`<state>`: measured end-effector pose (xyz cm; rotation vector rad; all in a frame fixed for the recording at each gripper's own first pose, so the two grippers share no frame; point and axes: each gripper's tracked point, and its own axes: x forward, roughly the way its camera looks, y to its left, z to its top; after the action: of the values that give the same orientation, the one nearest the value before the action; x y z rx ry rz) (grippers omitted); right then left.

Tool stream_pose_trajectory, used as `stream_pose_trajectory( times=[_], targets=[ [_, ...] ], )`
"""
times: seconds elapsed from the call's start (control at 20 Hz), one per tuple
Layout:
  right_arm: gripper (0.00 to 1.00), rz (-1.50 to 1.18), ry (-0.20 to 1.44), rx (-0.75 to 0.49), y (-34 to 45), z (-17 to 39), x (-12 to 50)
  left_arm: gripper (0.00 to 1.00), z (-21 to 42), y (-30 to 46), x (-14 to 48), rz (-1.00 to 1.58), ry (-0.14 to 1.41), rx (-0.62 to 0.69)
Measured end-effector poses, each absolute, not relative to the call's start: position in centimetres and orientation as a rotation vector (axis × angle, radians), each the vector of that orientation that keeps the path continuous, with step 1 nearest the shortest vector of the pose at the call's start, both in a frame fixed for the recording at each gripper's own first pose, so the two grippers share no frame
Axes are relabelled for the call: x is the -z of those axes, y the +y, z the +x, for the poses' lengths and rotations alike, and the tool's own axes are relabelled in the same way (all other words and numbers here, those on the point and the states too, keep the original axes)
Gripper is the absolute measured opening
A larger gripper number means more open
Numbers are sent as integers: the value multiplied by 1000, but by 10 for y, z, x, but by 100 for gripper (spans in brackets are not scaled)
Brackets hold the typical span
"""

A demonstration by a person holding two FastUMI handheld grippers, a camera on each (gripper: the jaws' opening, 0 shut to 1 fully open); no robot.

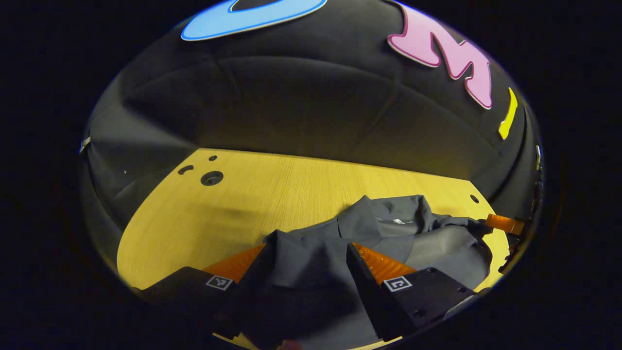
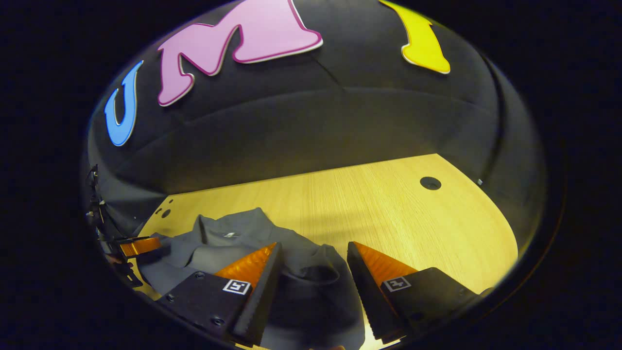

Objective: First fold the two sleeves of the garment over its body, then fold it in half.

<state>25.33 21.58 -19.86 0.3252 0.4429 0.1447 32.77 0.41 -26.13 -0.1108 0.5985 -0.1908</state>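
Observation:
A dark grey collared garment (image 1: 388, 228) lies crumpled on the wooden table (image 1: 272, 194). In the left gripper view my left gripper (image 1: 308, 245) stands open, its fingers either side of a raised fold of sleeve cloth (image 1: 296, 262) that hides the inner face of the left finger. In the right gripper view my right gripper (image 2: 314, 243) is open too, straddling the other sleeve's end (image 2: 316, 274); the collar (image 2: 228, 228) lies to its left. The right gripper (image 1: 505, 223) appears far right in the left gripper view, and the left gripper (image 2: 138, 245) far left in the right one, each at the garment's edge.
Bare tabletop (image 2: 398, 209) stretches beyond the garment to the booth's black cloth wall. Round holes (image 1: 212, 178) are cut in the table near its far corners, with another hole (image 2: 430, 183) at the right. The table's front edge runs just under both grippers.

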Motion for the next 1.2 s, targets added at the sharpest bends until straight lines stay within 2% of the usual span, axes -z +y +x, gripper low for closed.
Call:
stream_pose_trajectory(
  times=[0.15,0.2,0.25,0.3,0.4,0.65,0.9,1.2],
  targets=[
    [83,305,391,-184,223,223,165,96,296,12,229,-141,546,202],
    [83,303,374,-201,226,211,154,92,285,16,215,-153,523,206],
    [84,298,364,-215,231,199,145,96,273,17,202,-162,500,211],
    [84,294,355,-226,233,185,137,96,261,20,189,-169,480,217],
    [90,288,331,-238,238,159,119,96,233,24,167,-163,443,233],
    [98,262,283,-299,260,98,82,96,166,20,132,-155,389,272],
    [98,244,250,-362,284,55,69,96,115,19,127,-100,386,298],
    [98,263,315,-433,310,19,79,96,72,18,149,-117,435,288]
  ],
)
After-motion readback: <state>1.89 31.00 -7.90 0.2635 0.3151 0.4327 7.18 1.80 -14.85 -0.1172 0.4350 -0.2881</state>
